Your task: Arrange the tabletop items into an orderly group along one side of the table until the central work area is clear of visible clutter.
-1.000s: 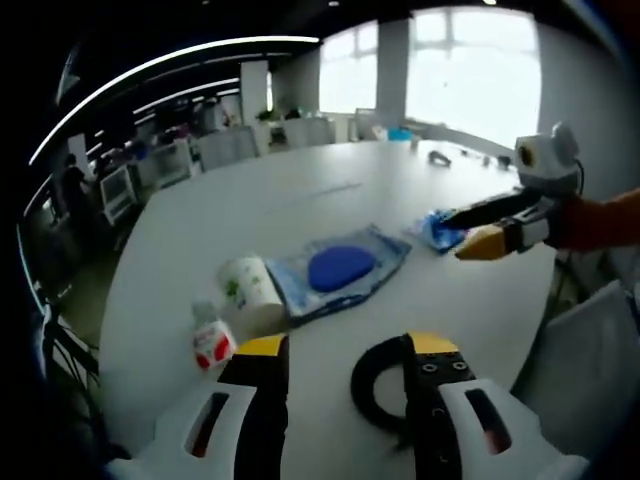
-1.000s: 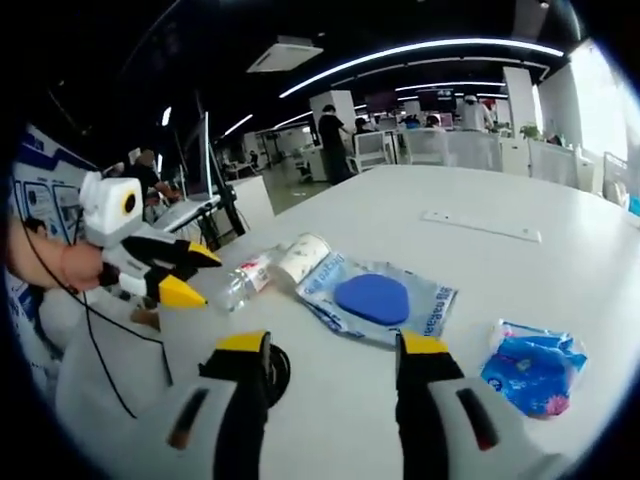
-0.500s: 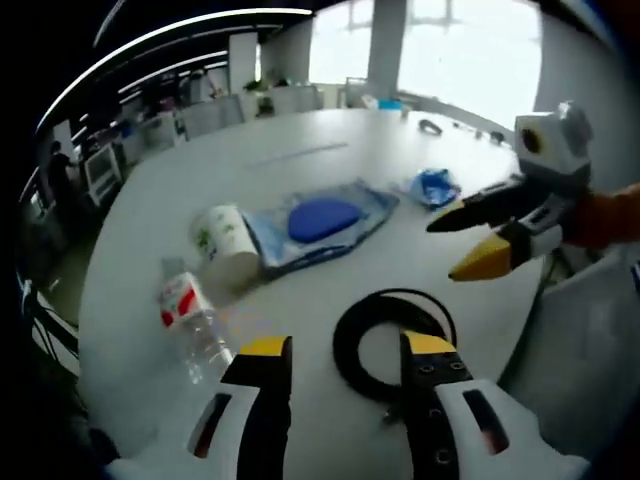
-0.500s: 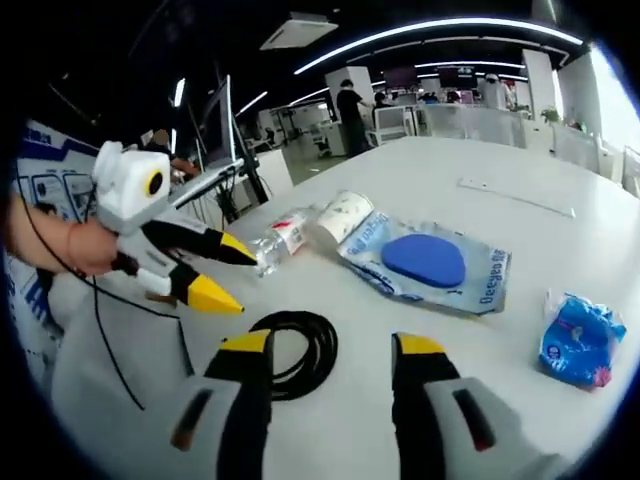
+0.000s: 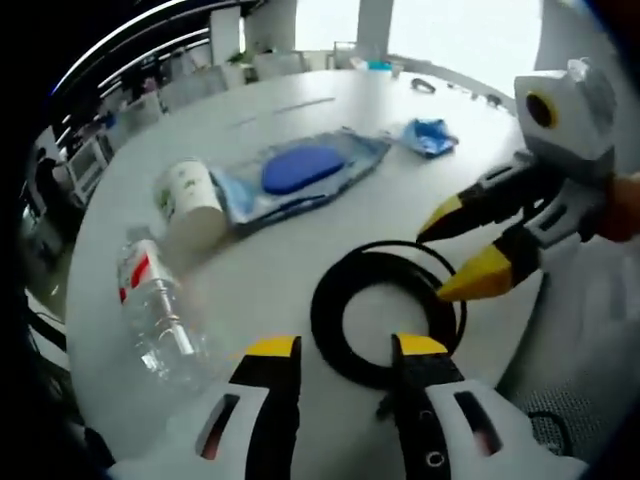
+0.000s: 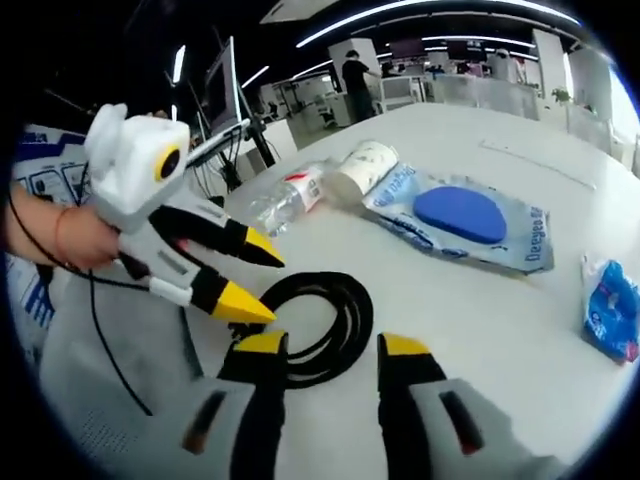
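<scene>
Two grippers are held low over the white table [image 5: 300,130], jaws parted and nothing grasped. The left gripper [image 5: 335,352] is aimed at the coiled black cable [image 5: 380,318] lying near the table edge; the right gripper [image 6: 330,350] is angled over it from the opposite side, tips just above the coil.

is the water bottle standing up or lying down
Lying down. The water bottle rests on its side on the table, its length flat along the surface, beside the paper cup, which is also tipped over.
</scene>
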Demonstrator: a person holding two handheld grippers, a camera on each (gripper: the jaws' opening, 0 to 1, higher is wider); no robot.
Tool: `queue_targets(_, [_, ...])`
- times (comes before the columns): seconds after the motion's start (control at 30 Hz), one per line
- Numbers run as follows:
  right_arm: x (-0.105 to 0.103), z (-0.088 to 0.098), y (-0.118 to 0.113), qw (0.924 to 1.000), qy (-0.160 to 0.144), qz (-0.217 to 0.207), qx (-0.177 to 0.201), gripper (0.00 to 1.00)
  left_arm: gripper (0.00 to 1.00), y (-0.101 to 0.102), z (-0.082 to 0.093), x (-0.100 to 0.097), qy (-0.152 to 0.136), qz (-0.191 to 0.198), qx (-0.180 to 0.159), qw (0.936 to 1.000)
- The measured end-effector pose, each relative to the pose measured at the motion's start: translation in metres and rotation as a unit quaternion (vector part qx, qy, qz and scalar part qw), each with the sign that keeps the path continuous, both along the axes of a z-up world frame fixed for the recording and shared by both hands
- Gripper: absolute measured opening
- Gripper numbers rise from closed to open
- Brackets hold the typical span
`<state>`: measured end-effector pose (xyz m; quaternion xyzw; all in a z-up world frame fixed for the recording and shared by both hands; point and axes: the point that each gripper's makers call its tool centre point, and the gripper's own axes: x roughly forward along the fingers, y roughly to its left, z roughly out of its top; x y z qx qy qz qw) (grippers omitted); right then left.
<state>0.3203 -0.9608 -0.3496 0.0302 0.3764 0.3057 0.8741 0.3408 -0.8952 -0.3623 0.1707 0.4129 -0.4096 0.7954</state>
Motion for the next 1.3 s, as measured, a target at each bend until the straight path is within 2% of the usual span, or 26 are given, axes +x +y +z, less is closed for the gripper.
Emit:
queue_targets(0.2, [-0.003, -0.008, -0.004, 0.9998, 0.017, -0.004, -0.01, 0.18, 0.27, -0.001, -0.01, -0.002, 0.009, 0.005, 0.01, 0.9999])
queue_targets(0.23, [-0.003, -0.008, -0.004, 0.9998, 0.017, -0.004, -0.009, 0.14, 0.25, -0.001, -0.009, -0.001, 0.004, 0.006, 0.009, 0.9999])
queue_targets(0.3, [-0.004, -0.011, -0.006, 0.9997, 0.019, -0.004, -0.014, 0.1, 0.22, 0.002, -0.009, 0.002, -0.009, 0.0, 0.028, 0.9996])
queue_targets(0.33, [-0.003, -0.011, -0.007, 0.9997, 0.019, -0.008, -0.014, 0.09, 0.21, 0.001, -0.009, 0.002, -0.003, 0.008, 0.022, 0.9997])
queue_targets(0.47, [-0.001, -0.012, -0.007, 0.9996, 0.019, -0.014, -0.015, 0.07, 0.17, 0.002, -0.009, 0.005, -0.01, 0.012, 0.031, 0.9994])
queue_targets(0.53, [-0.002, -0.012, -0.007, 0.9995, 0.023, -0.021, -0.01, 0.06, 0.14, 0.003, -0.009, 0.005, -0.024, 0.001, 0.048, 0.9986])
queue_targets(0.63, [-0.003, -0.012, -0.009, 0.9992, 0.025, -0.032, -0.006, 0.05, 0.09, 0.004, -0.01, 0.008, -0.012, 0.02, 0.041, 0.9989])
queue_targets(0.7, [-0.004, -0.012, -0.011, 0.999, 0.025, -0.037, -0.005, 0.04, 0.08, 0.003, -0.01, 0.008, -0.012, 0.019, 0.038, 0.999])
queue_targets(1.3, [-0.002, 0.003, -0.019, 0.9971, 0.021, -0.066, 0.03, 0.01, 0.05, -0.002, -0.002, 0.01, 0.003, 0.044, 0.014, 0.9989])
